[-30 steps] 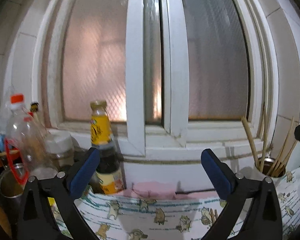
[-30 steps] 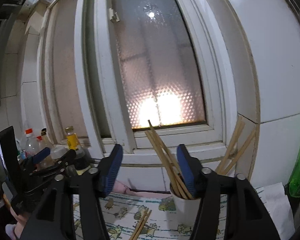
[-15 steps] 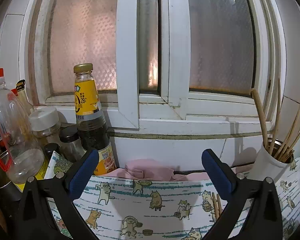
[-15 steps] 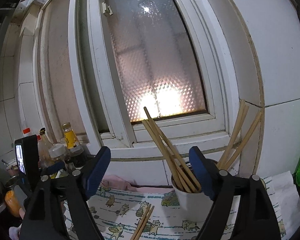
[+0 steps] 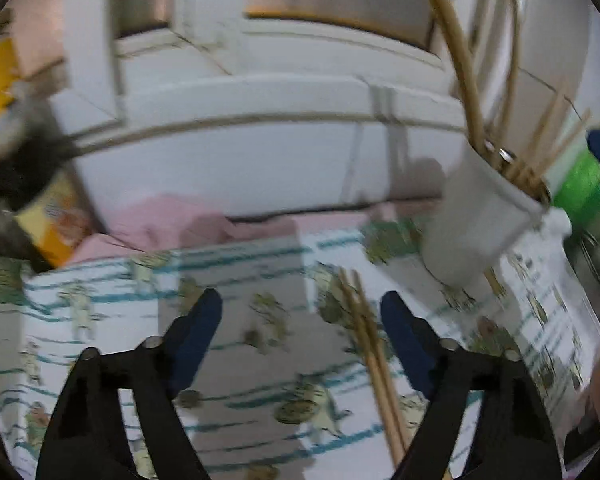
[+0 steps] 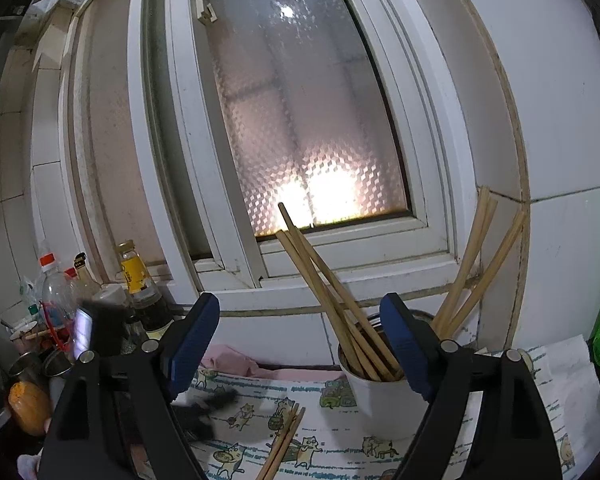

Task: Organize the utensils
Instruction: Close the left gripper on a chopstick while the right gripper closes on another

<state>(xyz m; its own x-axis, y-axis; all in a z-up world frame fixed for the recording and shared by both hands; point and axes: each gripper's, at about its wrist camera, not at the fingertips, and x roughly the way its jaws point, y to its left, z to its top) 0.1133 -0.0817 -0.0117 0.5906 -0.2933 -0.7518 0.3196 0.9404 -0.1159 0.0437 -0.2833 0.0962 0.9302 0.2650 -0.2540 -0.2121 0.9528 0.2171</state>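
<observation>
White window frames fill the back wall above a cartoon-cat cloth [image 5: 236,380] on the bench. From the left wrist, the left tool [image 5: 301,316] is open, holding nothing. Two loose chopsticks [image 5: 370,356] lie just right of its middle, pointing away toward the white cup [image 5: 472,224].

From the right wrist, the right tool [image 6: 299,328] is open too. The chopsticks [image 6: 282,444] lie below it, left of the cup [image 6: 380,408]. The left tool looks nearer.

Ahead of me I see a white-framed window [image 6: 300,128] with frosted, patterned glass, and a warm glow burns through the lower pane. White wall tiles [image 6: 560,120] with brownish grout run to its right, and more pale tiles [image 6: 16,184] sit in shadow on the left. Below the white sill [image 5: 260,92], a cartoon-cat cloth [image 5: 260,360] covers the table.
</observation>
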